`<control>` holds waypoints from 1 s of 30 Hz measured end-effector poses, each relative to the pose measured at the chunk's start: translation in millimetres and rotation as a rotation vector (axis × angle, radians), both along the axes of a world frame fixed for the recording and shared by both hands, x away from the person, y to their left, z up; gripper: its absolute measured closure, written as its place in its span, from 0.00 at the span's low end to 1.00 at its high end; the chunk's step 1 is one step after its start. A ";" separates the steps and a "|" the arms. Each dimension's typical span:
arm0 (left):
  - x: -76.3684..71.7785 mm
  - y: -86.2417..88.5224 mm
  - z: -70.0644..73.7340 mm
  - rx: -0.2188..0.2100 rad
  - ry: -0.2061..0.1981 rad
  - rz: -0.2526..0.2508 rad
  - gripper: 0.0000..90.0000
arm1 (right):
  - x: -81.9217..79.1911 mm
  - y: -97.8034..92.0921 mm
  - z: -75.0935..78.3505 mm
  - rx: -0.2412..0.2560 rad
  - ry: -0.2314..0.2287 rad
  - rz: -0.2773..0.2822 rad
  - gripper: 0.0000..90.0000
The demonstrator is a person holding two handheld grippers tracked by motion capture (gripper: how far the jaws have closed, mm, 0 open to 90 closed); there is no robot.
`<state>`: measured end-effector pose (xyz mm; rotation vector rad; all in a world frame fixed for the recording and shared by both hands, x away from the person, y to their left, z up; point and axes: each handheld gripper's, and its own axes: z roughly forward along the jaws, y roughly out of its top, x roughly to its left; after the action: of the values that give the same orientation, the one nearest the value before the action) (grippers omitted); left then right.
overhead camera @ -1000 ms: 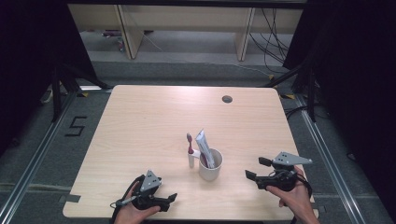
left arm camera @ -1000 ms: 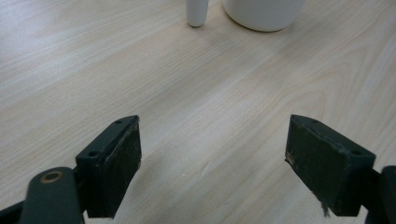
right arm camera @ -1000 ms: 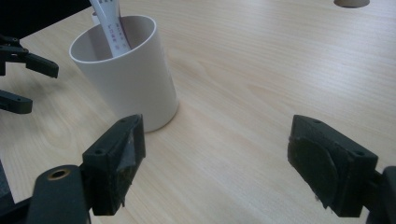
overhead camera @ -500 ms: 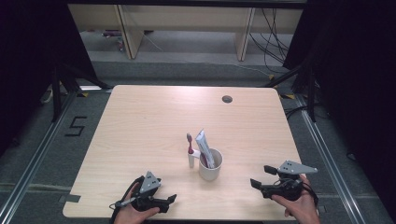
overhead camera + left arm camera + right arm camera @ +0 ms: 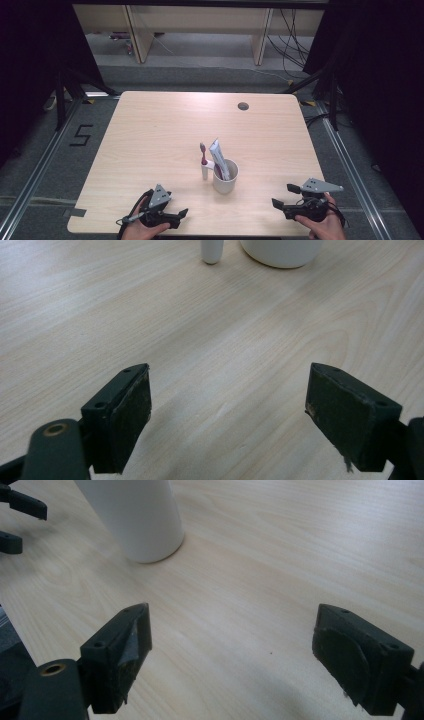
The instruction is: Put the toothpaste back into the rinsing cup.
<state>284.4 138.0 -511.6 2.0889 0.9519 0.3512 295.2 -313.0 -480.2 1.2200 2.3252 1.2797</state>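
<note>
Light wood table (image 5: pixel 150 130) on a dark floor, shelving legs and cables behind, one grommet hole (image 5: pixel 243 106) near the far edge. A white cup (image 5: pixel 226 176) is set upright slightly near of table centre, between the two grippers; a toothpaste tube (image 5: pixel 219 156) is stood in it, leaning on the rim, which keeps it upright. A toothbrush (image 5: pixel 203 159) is seen just left of the cup, head up; a white stub (image 5: pixel 211 250) planted on the table beside the cup base is taken to be its foot, though whether it leans on the cup cannot be told. The left gripper (image 5: pixel 179 216) is held low at the near edge, jaws spread wide, nothing between them, aimed toward the cup base. The right gripper (image 5: pixel 284 196) is held at the near right, also wide open and empty, cup well apart up-left in its view. Both are parked clear of the cup, probably so either can be brought in without knocking the tall items. Judged: no grasp started yet; cup contents are likely the target. Top-heavy load, so a sideways bump on the cup is the risk; a grip on the tube or brush above the rim would be safer.
</note>
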 end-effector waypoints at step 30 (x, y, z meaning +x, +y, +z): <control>-1.4 -1.0 -0.8 -0.013 0.001 0.000 0.20 | -23.4 -8.8 -13.4 -0.089 0.033 -0.016 0.18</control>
<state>283.0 136.9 -512.4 2.0776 0.9523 0.3433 271.8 -321.8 -493.6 1.2377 2.3630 1.1461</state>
